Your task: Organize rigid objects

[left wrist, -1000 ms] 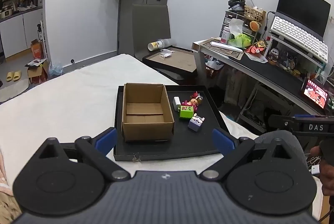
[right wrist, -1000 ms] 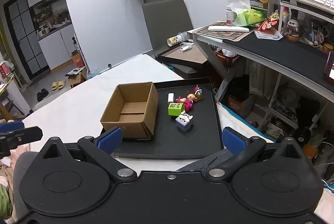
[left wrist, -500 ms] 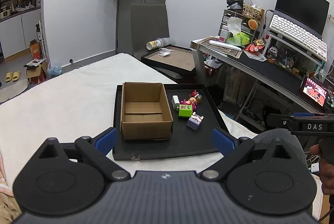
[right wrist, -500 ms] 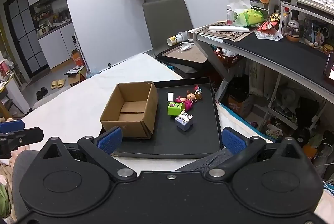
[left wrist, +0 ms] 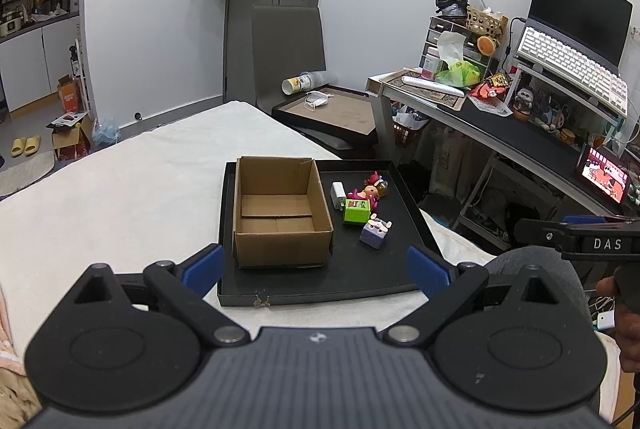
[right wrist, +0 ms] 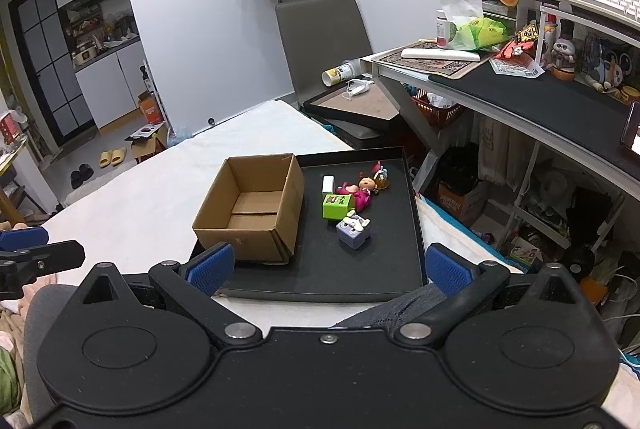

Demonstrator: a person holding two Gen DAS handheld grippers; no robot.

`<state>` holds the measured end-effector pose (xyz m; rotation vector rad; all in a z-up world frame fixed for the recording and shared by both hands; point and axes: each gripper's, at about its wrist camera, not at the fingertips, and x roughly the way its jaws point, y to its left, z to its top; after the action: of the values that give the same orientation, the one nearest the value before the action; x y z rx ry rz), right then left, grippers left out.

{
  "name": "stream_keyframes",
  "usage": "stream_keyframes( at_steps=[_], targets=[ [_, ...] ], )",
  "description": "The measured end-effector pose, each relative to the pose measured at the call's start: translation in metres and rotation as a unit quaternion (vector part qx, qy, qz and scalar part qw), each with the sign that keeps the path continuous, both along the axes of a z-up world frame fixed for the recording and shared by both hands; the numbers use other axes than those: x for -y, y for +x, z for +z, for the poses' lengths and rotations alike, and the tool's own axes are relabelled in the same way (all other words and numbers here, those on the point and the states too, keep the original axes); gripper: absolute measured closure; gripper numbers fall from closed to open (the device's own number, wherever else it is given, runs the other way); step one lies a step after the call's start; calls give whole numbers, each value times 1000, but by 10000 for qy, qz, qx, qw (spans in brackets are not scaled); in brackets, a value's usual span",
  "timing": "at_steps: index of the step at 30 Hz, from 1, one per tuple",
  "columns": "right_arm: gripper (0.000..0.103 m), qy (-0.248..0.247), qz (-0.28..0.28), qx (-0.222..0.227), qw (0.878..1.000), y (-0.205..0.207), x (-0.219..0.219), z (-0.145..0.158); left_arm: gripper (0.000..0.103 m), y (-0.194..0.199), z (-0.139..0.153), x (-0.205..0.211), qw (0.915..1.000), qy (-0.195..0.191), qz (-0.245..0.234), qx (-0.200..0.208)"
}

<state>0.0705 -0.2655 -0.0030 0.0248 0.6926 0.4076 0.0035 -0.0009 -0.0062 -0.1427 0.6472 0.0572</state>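
open brown cardboard box [left wrist: 280, 213] sits on left part of shallow black rectangular tray [left wrist: 400, 269], tray on white bed [left wrist: 120, 197]. right of box, on tray floor: small white block [left wrist: 338, 193], pink doll figure [left wrist: 366, 193], green cube [left wrist: 356, 211], lilac cube with rabbit ears [left wrist: 375, 233], clustered close together. left gripper [left wrist: 316, 265] hovers near tray's near edge, jaws spread wide, gripping nothing. right gripper [right wrist: 326, 265] likewise, jaws wide apart, nothing between them.
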Motion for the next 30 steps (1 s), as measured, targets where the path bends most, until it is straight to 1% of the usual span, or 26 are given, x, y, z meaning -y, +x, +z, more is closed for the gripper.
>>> stream_keyframes(
  at_steps=[30],
  targets=[
    [0,11,28,-11,10000,0,1,0,6,0,-2,1,10000,12,-20,-23]
  ],
)
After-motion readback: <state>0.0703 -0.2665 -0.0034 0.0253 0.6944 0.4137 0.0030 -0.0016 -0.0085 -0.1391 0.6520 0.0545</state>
